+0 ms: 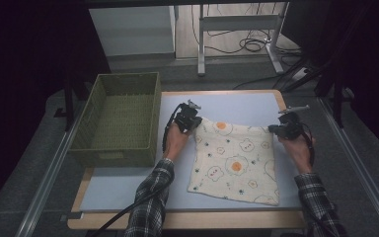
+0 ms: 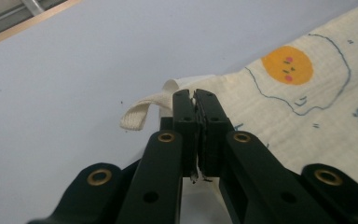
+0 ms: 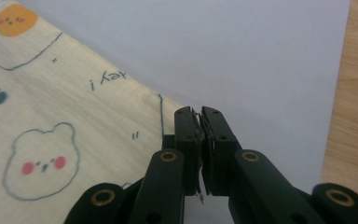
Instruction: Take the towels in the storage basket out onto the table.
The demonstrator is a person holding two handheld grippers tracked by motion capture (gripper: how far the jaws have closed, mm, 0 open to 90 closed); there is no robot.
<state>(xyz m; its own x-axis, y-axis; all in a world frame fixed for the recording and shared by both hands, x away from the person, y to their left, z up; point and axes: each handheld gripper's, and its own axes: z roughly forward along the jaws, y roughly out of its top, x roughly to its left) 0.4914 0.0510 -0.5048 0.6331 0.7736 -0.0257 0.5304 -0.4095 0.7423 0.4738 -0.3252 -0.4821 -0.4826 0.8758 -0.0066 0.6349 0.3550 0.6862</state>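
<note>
Hand-held gripper [image 2: 196, 100] on cloth [image 2: 307, 93] corner

Cream egg-and-bear-print cloth [image 1: 234, 160], green basket [image 1: 121, 116].

I found the green basket [image 1: 121, 118] blocking the worktop's [image 1: 128, 190] left side beside the left tongs [image 1: 191, 120]. Bare surface lay beyond the cloth [image 1: 234, 160] and along its near-left edge.
</note>
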